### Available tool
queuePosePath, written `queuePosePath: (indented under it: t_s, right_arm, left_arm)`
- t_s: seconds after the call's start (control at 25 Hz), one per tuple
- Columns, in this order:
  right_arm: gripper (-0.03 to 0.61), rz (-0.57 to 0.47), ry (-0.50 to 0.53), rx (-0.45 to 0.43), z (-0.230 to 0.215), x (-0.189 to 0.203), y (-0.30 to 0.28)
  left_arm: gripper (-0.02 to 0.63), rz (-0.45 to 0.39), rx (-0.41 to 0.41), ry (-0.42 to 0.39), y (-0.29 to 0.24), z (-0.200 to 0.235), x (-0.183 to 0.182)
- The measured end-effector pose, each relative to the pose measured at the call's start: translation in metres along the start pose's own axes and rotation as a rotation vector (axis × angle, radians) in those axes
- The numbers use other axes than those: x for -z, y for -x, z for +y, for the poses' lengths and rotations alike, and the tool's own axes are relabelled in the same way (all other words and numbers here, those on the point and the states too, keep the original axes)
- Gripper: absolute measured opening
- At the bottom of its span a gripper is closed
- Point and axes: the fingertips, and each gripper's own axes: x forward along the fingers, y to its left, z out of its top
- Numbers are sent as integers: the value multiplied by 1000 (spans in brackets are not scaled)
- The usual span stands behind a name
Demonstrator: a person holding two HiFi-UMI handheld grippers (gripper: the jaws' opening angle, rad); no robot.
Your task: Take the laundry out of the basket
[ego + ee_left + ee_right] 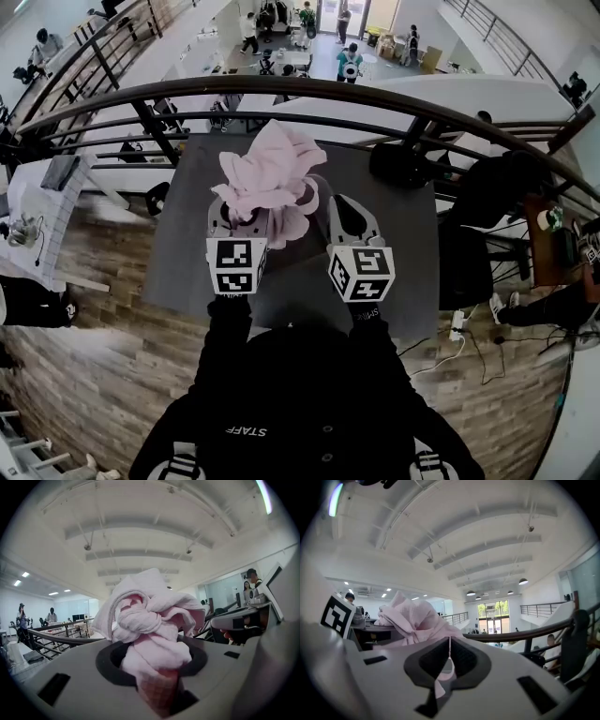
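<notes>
Pink cloth (272, 178) was bunched up at frame centre, lifted clear above the grey counter (187, 272). Left claw (236, 217) was clamped on a thick wad of it. Right claw (349, 214), nearly closed, pinched a thin edge.

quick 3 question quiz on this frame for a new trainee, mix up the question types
1. True or false: the pink cloth lies spread flat on the grey table.
2. The right gripper holds: A a thick bunch of the cloth, B only a thin edge of it, C nothing.
3. Fill in: the thick bunch of cloth sits clamped in the ____ gripper.

Key
1. False: it is bunched up and held up off the table.
2. B
3. Left: the left gripper is shut on it.
</notes>
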Motion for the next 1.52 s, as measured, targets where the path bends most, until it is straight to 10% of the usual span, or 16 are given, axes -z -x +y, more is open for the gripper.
queuePosePath:
  t_s: [1.52]
  right_arm:
    - [17,-156,75,87,1,-25,14]
  left_arm:
    - [190,-197,-84,71,24,-7,-26]
